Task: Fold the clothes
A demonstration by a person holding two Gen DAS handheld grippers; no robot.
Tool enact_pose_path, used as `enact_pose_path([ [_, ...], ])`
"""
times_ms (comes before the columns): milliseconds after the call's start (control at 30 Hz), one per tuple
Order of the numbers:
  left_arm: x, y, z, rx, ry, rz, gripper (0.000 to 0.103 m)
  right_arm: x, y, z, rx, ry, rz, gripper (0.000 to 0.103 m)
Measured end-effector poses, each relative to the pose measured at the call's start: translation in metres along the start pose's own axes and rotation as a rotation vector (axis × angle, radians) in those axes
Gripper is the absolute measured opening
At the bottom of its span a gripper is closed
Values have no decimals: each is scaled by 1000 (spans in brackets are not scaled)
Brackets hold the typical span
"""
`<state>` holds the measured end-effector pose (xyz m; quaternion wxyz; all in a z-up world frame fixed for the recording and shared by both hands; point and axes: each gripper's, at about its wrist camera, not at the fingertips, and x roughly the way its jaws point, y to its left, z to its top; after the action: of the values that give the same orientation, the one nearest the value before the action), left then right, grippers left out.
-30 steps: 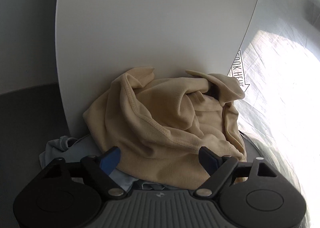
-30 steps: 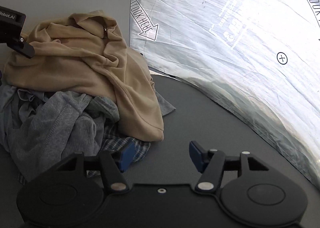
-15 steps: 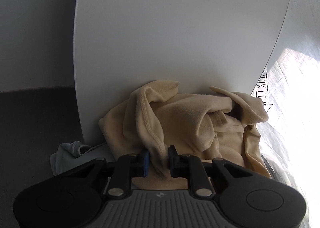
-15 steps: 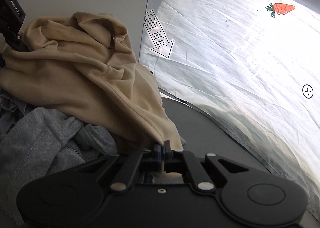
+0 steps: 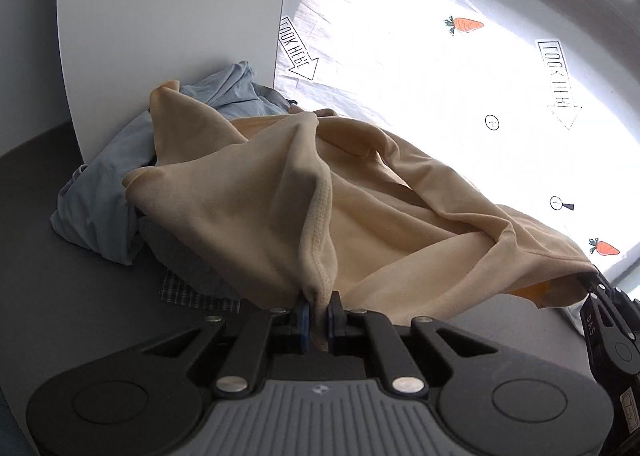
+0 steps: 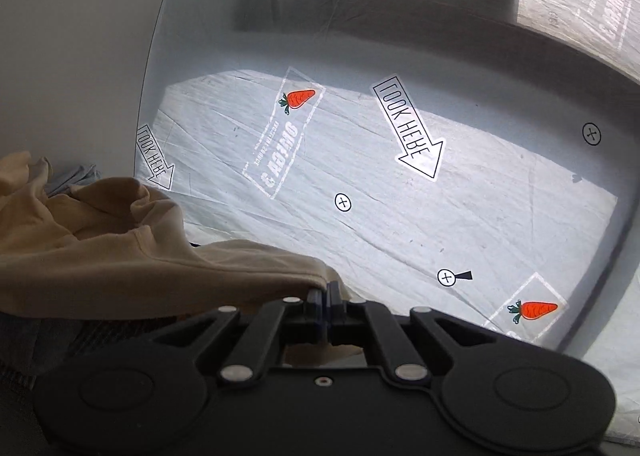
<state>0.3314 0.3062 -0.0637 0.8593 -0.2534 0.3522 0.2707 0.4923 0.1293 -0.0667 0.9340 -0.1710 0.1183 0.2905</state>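
Observation:
A beige garment (image 5: 360, 216) hangs stretched between both grippers, lifted off the clothes pile. My left gripper (image 5: 318, 318) is shut on a bunched hem of it. My right gripper (image 6: 325, 302) is shut on another edge of the same garment (image 6: 160, 268); it also shows at the right edge of the left wrist view (image 5: 600, 288). A light blue garment (image 5: 104, 184), a grey one (image 5: 180, 256) and a plaid one (image 5: 192, 294) lie in a pile under the beige one.
A white plastic sheet (image 6: 400, 196) printed with carrots, arrows and cross marks covers the surface to the right. A white upright board (image 5: 168, 16) stands behind the pile. The dark grey tabletop (image 5: 60, 296) lies to the left.
Both grippers closed on the beige garment, then lifted and pulled it right, off the pile and toward the white sheet. The blue and grey clothes beneath are now uncovered.

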Motion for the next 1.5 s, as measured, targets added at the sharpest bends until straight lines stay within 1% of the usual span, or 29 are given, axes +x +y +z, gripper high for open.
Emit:
enact_pose_path([
  [100,-23,-51,-64,45,103,-127,8,-44,-62,-36,49,52,-96,2],
  [133,-28,-68,-85,74,141,-166,9,-61,-84,-50,55,73,-138,2],
  [200,-36,-104,-137,115,250,-246,11,-96,-132,-82,71,126,-224,2],
  [233,-40,-123,-164,136,304,-286,12,-114,-157,-100,81,164,-266,2],
  [267,-46,-138,-185,161,355,-328,14,-128,-177,-113,89,196,-299,2],
  [333,-56,-169,-226,212,457,-410,16,-159,-218,-144,96,293,-373,3],
  [367,-63,-175,-236,257,470,-425,16,-173,-236,-159,91,356,-405,4],
  [400,-70,-180,-244,292,465,-424,16,-184,-251,-173,92,412,-424,9],
  [433,-75,-181,-246,293,445,-410,17,-195,-264,-186,117,456,-429,13],
  [500,-80,-176,-244,264,401,-374,22,-215,-283,-208,187,519,-417,28],
  [567,-82,-168,-235,243,354,-326,25,-227,-287,-219,240,542,-393,29],
  [600,-82,-165,-231,236,334,-301,25,-232,-283,-223,248,547,-387,29],
  [633,-82,-161,-221,230,312,-260,26,-235,-279,-224,242,549,-381,31],
  [667,-80,-157,-213,219,302,-237,26,-237,-272,-224,228,552,-367,32],
  [767,-77,-142,-192,183,277,-188,31,-233,-261,-217,254,564,-328,33],
  [867,-72,-129,-167,184,245,-137,33,-224,-252,-205,280,544,-304,34],
  [933,-59,-124,-156,188,247,-110,37,-215,-242,-194,278,522,-282,35],
  [1000,-46,-120,-144,192,248,-84,38,-202,-232,-186,286,507,-251,36],
  [1067,-25,-116,-132,198,261,-65,39,-185,-219,-180,294,504,-215,37],
  [1100,-17,-115,-128,203,261,-59,41,-177,-213,-178,290,506,-198,37],
  [1133,-8,-115,-124,212,261,-53,46,-165,-205,-175,280,508,-176,38],
  [1200,16,-117,-117,243,266,-27,50,-143,-190,-170,257,515,-134,39],
  [1267,48,-121,-110,282,302,12,50,-123,-178,-165,236,528,-91,39],
  [1300,57,-124,-109,293,315,19,51,-113,-171,-162,225,537,-66,40],
  [1333,70,-126,-108,314,334,18,52,-103,-165,-159,214,546,-41,41],
  [1400,92,-130,-109,357,369,10,55,-88,-152,-160,183,570,-10,50],
  [1433,100,-130,-110,377,383,13,56,-81,-146,-161,167,582,3,52],
  [1500,116,-131,-113,417,411,18,57,-69,-135,-165,142,609,20,52],
])
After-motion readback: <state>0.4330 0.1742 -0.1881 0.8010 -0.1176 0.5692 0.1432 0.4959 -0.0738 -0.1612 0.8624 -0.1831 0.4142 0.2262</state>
